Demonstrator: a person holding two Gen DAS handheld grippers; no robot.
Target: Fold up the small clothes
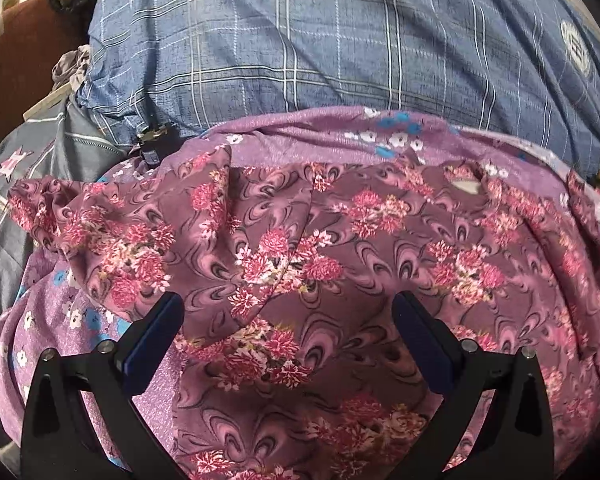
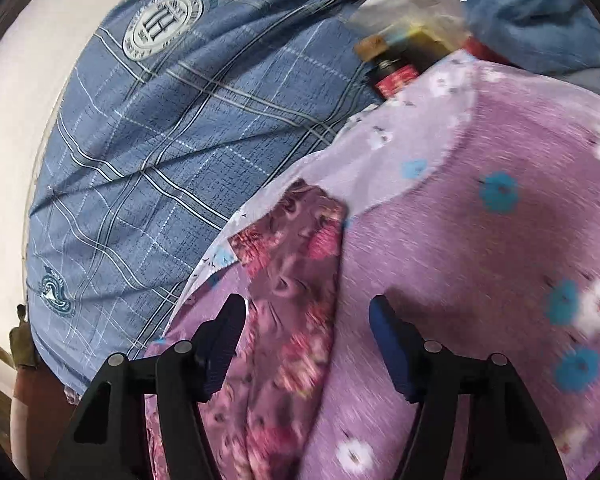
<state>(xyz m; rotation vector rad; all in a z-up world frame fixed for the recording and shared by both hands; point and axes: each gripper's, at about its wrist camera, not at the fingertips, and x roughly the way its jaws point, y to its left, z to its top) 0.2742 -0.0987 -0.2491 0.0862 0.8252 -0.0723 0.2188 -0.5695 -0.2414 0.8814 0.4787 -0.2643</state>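
Note:
A small mauve garment with pink flower print [image 1: 340,240] lies crumpled on a lilac sheet with blue and white blossoms [image 1: 308,136]. My left gripper [image 1: 288,312] hovers over the garment's near part, its jaws spread wide with the cloth below them, not pinched. In the right wrist view a narrow strip of the same flowered garment [image 2: 296,280] runs up between the fingers of my right gripper [image 2: 306,320], which stands open above it. The lilac sheet [image 2: 480,240] fills the right of that view.
A blue checked quilt with round emblems [image 1: 340,40] [image 2: 160,120] lies beyond the sheet. A grey striped fabric [image 1: 40,168] lies at the left. A small red-labelled bottle [image 2: 394,74] and a yellow packet [image 2: 416,36] lie at the sheet's far edge.

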